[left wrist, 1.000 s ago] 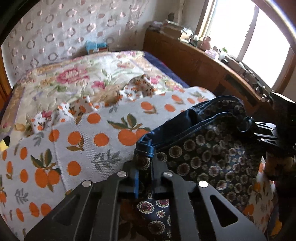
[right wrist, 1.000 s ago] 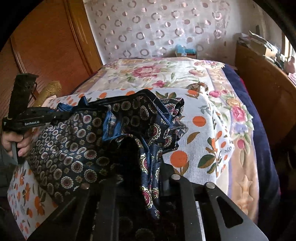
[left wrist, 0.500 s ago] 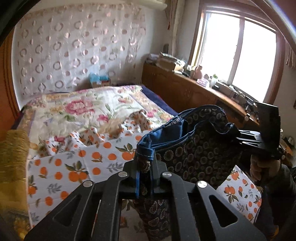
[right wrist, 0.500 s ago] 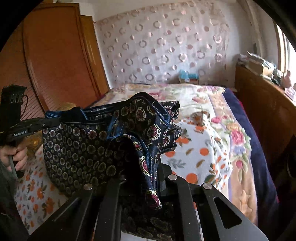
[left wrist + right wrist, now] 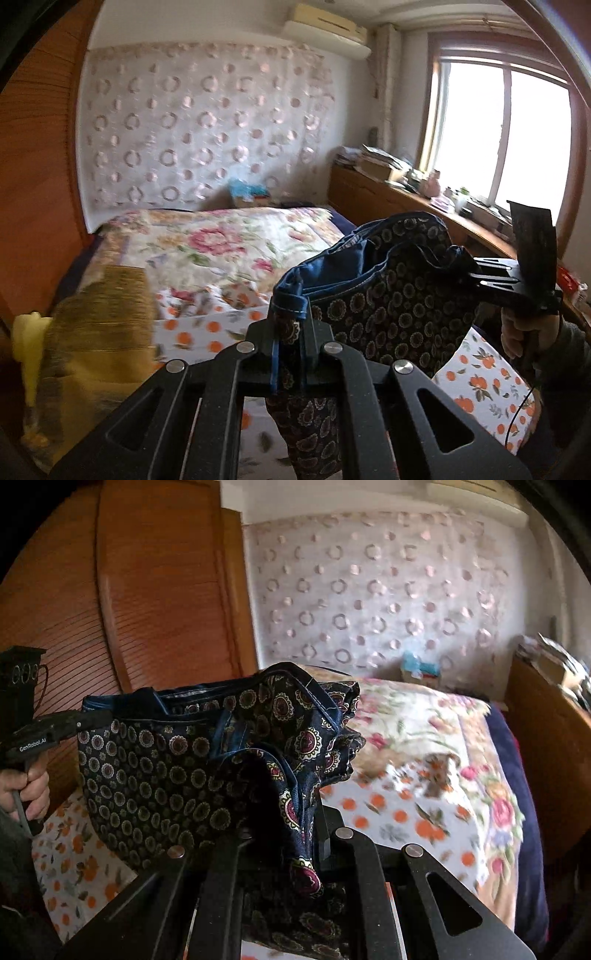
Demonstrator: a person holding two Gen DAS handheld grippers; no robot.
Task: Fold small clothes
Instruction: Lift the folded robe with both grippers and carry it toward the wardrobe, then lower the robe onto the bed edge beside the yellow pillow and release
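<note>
A small dark navy garment (image 5: 388,310) with a round flower print and a blue waistband hangs in the air above the bed, stretched between both grippers. My left gripper (image 5: 290,332) is shut on one end of the waistband. My right gripper (image 5: 284,812) is shut on the other end, with cloth draped over its fingers and hiding the tips. In the left wrist view the right gripper (image 5: 476,275) shows from the side at the garment's far end. In the right wrist view the left gripper (image 5: 83,720) grips the garment (image 5: 177,775) at the left.
Below lies a bed with an orange-print sheet (image 5: 207,328) and a floral quilt (image 5: 424,723). A mustard-yellow cloth (image 5: 99,332) lies at the bed's left. A wooden wardrobe (image 5: 147,590) stands left; a cluttered wooden sideboard (image 5: 388,192) runs under the window on the right.
Both grippers have risen and tilted up, lifting the garment off the orange-print sheet into the air. The views now show more wall and window, less bed.
</note>
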